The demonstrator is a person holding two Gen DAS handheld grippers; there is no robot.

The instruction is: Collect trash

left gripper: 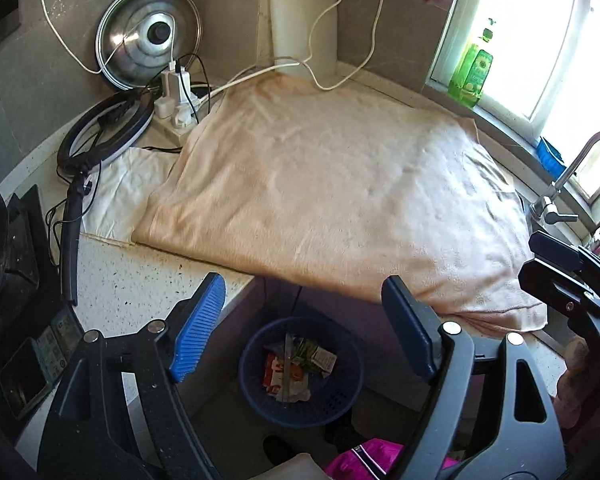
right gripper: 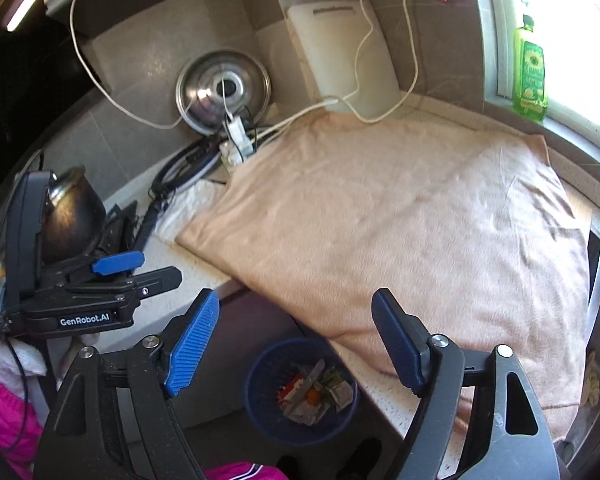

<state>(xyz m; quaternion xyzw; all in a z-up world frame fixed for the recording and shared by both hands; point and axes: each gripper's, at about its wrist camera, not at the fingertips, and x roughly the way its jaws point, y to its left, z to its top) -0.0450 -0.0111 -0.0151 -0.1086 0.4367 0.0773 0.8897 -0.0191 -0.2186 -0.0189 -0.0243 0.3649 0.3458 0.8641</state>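
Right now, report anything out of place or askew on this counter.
The peach towel overhangs the counter edge above the blue trash basket, and white cables trail across its far end. No spill or damage visible.

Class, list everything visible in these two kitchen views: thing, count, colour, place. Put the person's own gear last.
Basket: one, blue, on floor, below counter edge, holding wrappers.
Wrappers: several, mixed, in basket.
Towel: one, peach, spread on counter.
Pot lid: one, steel, leaning against wall.
Bottle: one, green, windowsill.
Cutting board: one, white, against wall.
Tap: one, steel, right.
Left gripper: blue jaws, open, empty.
Right gripper: blue jaws, open, empty.
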